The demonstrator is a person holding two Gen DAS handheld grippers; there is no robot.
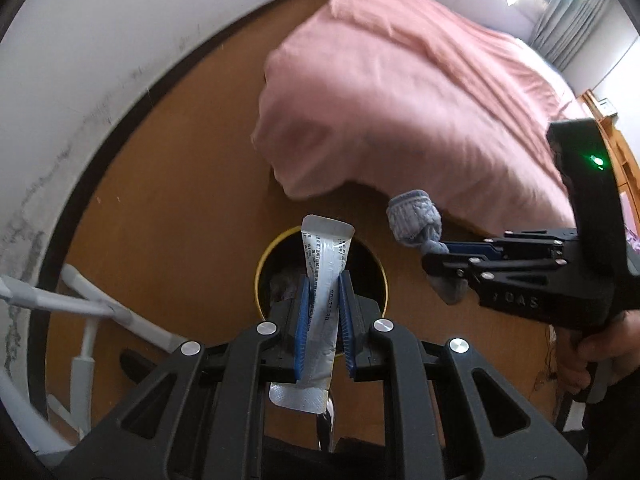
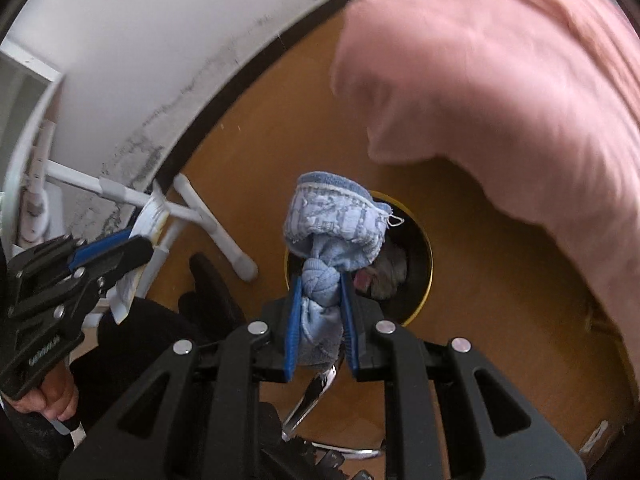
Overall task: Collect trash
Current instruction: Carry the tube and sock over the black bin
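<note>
My left gripper is shut on a silver foil sachet and holds it upright above a round bin with a yellow rim on the wooden floor. My right gripper is shut on a knotted light-blue sock and holds it over the same bin, which has crumpled trash inside. In the left wrist view the right gripper with the sock is just right of the bin. In the right wrist view the left gripper with its sachet is at the left.
A bed under a pink blanket fills the right side and overhangs the floor near the bin. A white tubular rack stands at the left against the stained white wall. A dark baseboard runs along the wall.
</note>
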